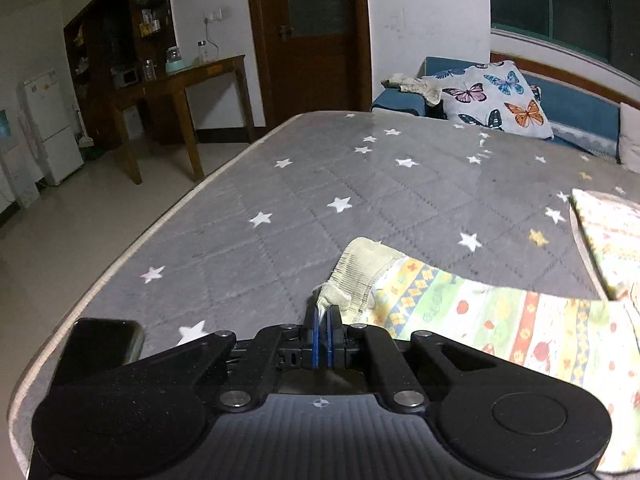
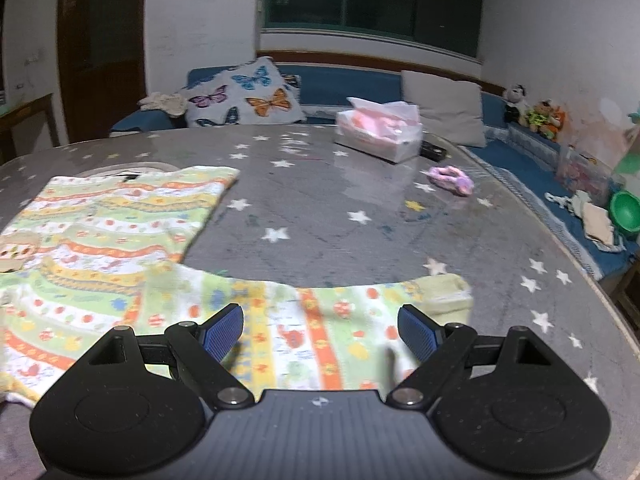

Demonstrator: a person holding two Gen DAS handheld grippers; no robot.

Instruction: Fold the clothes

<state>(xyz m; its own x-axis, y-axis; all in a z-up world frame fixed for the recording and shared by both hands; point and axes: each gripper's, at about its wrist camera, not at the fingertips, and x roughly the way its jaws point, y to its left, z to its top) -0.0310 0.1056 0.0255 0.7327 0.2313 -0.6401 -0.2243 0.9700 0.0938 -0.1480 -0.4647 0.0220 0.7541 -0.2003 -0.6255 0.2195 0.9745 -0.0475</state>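
Left gripper (image 1: 322,314): its two blue pads are pressed tight together, pinching the ribbed cuff (image 1: 352,276) of the striped baby shirt (image 1: 500,328).
Right gripper (image 2: 320,330): its fingers (image 2: 222,330) are spread wide apart and hold nothing. They hang just above a sleeve of the shirt.
Striped baby shirt (image 2: 104,232): it lies spread on the grey star mat (image 2: 320,220), with green, orange and yellow bands. One sleeve (image 2: 340,320) stretches along the near edge of the mat, under the right gripper.
Grey star mat (image 1: 320,200): it covers the table top.
Black phone (image 1: 100,346): on the mat's near corner, beside the left gripper.
Tissue box (image 2: 378,132): at the far side of the mat.
Pink toy (image 2: 452,179): on the mat, near the tissue box.
Butterfly pillow (image 2: 244,96): on the blue couch (image 2: 340,84) behind the mat.
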